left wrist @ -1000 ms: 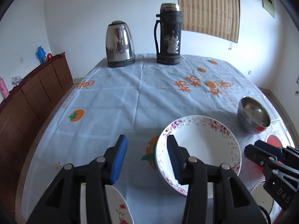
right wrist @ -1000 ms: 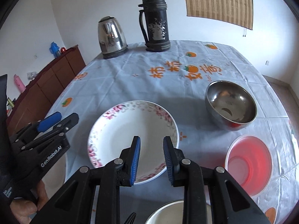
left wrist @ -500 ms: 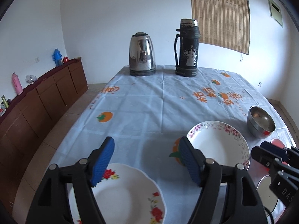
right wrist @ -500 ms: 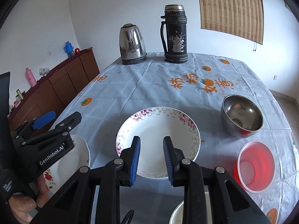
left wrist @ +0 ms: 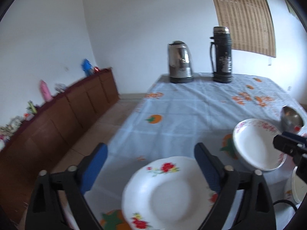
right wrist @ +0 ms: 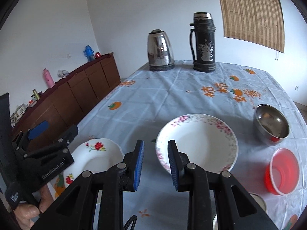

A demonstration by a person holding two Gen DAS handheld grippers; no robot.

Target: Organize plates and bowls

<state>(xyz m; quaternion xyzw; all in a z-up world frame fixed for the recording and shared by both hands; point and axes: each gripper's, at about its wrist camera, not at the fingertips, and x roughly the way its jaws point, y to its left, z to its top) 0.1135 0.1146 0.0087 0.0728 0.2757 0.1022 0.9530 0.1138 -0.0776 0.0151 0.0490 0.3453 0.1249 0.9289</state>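
Observation:
A white plate with red flowers (left wrist: 168,189) lies at the table's near left corner, just under my left gripper (left wrist: 150,151). Its jaws are opening wide; the plate's far rim shows between them and the pads touch nothing. To the right is a deep plate with a pink flowered rim (left wrist: 257,143) (right wrist: 197,143). My right gripper (right wrist: 156,143) hovers before its near left rim, jaws a little apart and empty. Right of it sit a steel bowl (right wrist: 271,126) and a red plastic bowl (right wrist: 282,170). In the right wrist view, the left gripper (right wrist: 55,130) is over the red-flowered plate (right wrist: 96,157).
A steel kettle (right wrist: 160,50) and a dark thermos (right wrist: 203,42) stand at the far end of the table (right wrist: 153,99). A brown sideboard (right wrist: 76,92) runs along the left wall. A hand (right wrist: 28,210) holds the left gripper. Part of another bowl (right wrist: 257,201) shows at the bottom right.
The left gripper's jaws spread much wider as it drew back and swung left, bringing the red-flowered plate under it. The right gripper also drew back from the pink-rimmed plate, its gap unchanged.

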